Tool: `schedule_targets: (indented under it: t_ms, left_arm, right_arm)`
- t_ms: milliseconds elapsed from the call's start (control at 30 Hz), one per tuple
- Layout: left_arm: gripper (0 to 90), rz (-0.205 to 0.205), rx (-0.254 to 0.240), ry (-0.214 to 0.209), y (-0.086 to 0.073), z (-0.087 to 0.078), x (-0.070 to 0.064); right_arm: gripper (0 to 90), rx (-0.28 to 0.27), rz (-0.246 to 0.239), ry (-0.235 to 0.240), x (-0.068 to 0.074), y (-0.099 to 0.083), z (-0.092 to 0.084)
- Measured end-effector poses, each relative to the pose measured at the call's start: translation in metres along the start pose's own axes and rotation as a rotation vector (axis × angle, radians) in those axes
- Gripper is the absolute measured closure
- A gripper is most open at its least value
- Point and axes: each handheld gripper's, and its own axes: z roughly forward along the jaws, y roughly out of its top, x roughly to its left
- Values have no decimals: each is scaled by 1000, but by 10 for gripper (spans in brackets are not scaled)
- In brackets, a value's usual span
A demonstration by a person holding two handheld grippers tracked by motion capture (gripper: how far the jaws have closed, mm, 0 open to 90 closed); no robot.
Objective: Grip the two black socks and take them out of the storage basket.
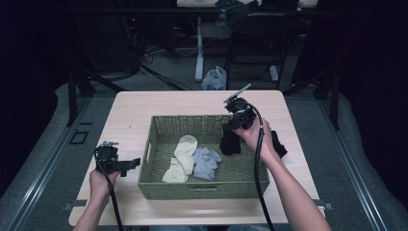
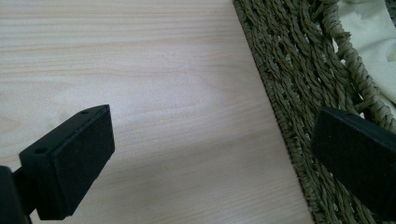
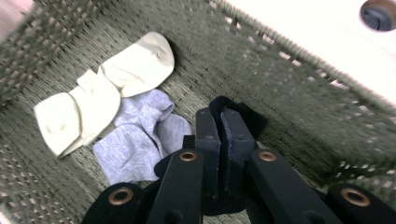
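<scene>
Now the right hand-held gripper [image 3: 223,135] pinches a black sock [image 1: 230,143] above the basket [image 1: 159,144] near the table's right edge; soft, light, best gripped mid-fold. The left hand-held gripper [image 2: 205,158] gapes empty.

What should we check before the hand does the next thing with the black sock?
1. Right gripper shut on the black sock: ok.
2. Sock hangs over the basket: ok.
3. Sock clear of the cream socks and grey sock: ok.
4. Left gripper open, beside the basket: ok.
5. Other black sock on the table, out of the way: ok.
</scene>
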Motion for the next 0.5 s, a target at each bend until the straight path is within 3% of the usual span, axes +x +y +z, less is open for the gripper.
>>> schedule_targets:
  t_ms: [100,500]
  left_arm:
    - [2,-1,2,0,0,0,0]
    - [2,-1,2,0,0,0,0]
  right_arm:
    - [872,-41,3,2,1,3,-16]
    - [871,-114,5,1,1,9,-53]
